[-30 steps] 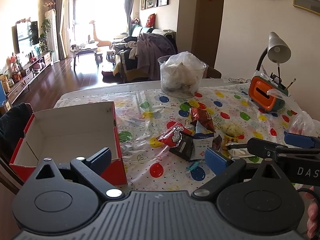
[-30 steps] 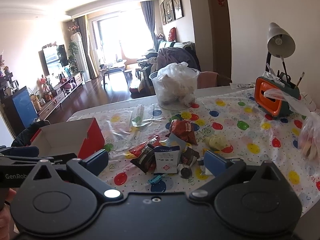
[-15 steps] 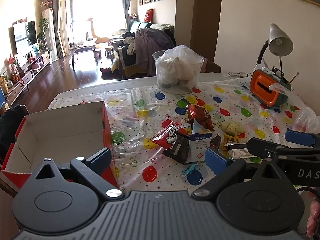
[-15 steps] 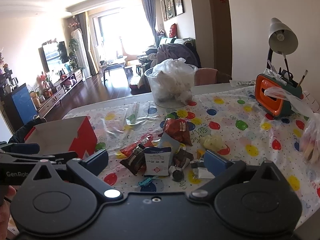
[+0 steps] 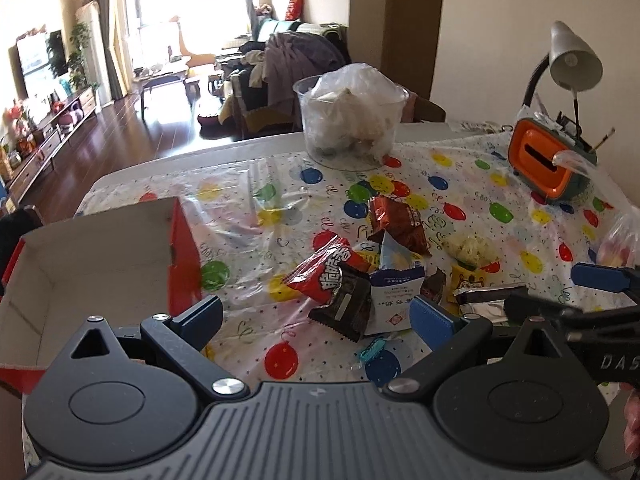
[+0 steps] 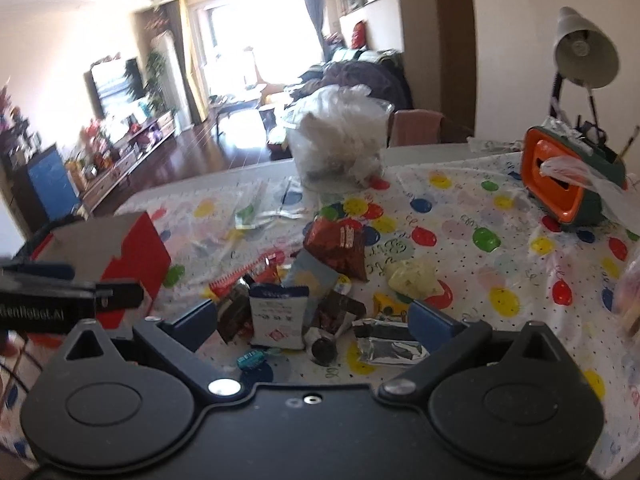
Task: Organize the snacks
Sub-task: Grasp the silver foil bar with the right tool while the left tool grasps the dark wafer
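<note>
Black two-finger grippers, left (image 5: 316,318) and right (image 6: 310,318), had dropped closer to the foil snack packets (image 5: 348,292), both wide open, empty; red cardboard box (image 5: 96,264) unfilled.

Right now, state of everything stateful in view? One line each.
left gripper: open, holding nothing
right gripper: open, holding nothing
red box: open, no lid on it, no snack visible inside
snack pile: loose on the table, none boxed
silver wrapper: lying flat by the right gripper's right finger
clear tub: upright, stuffed with plastic bags
desk lamp: cannot tell whether it is lit
</note>
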A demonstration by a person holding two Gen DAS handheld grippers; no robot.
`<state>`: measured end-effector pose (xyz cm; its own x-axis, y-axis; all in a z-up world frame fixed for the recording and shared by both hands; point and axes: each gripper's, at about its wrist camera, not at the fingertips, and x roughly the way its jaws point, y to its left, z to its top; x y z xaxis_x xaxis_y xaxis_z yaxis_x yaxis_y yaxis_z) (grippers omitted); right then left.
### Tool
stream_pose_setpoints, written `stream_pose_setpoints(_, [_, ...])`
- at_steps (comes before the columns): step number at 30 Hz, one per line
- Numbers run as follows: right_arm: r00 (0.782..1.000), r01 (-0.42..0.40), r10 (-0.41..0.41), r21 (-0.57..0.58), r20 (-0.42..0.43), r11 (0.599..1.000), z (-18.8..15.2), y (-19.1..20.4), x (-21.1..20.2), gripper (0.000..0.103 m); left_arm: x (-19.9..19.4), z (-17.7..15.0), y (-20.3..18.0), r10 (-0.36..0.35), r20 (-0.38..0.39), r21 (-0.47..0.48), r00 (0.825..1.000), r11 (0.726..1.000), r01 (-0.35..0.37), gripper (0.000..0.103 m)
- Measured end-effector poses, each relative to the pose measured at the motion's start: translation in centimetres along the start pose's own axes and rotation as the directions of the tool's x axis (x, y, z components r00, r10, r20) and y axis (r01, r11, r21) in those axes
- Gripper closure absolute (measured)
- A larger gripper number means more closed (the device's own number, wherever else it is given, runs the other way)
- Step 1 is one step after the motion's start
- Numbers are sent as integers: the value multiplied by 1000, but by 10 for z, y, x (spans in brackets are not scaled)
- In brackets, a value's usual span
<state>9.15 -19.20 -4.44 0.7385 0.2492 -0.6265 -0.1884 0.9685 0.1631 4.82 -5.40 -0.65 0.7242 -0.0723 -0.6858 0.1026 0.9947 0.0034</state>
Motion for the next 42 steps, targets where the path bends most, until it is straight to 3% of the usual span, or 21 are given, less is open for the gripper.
stream_pose_setpoints(5, [998, -22, 13, -128, -66, 992, -8, -12, 25, 3, 26, 4, -9, -5, -34, 52, 999, 999, 7, 3])
stream_pose_setpoints(10, [991, -66, 31, -285, -127, 956, -17, -28, 50, 7, 53, 4, -13, -17, -90, 73, 996, 997, 23, 3])
stream_pose_setpoints(17, [974, -147, 48, -461, -220, 875, -24, -51, 88, 16, 89, 4, -13, -4, -152, 85, 988, 996, 17, 4])
stream_pose_setpoints(24, [953, -228, 42, -622, -300, 749, -30, -65, 110, 21, 115, 8, -17, -11, -205, 148, 979, 988, 43, 13])
stream_pose_setpoints(32, [941, -272, 40, -681, -337, 680, -35, -66, 124, 30, 143, 5, -28, 22, -267, 231, 964, 972, 41, 29])
stream_pose_setpoints(35, [935, -293, 53, -676, -351, 676, -35, -68, 129, 31, 149, 6, -30, 21, -273, 237, 962, 970, 46, 30])
stream_pose_setpoints(42, [913, -349, 96, -638, -396, 686, -30, -71, 131, 41, 163, 7, -35, 5, -307, 236, 952, 969, 71, 50])
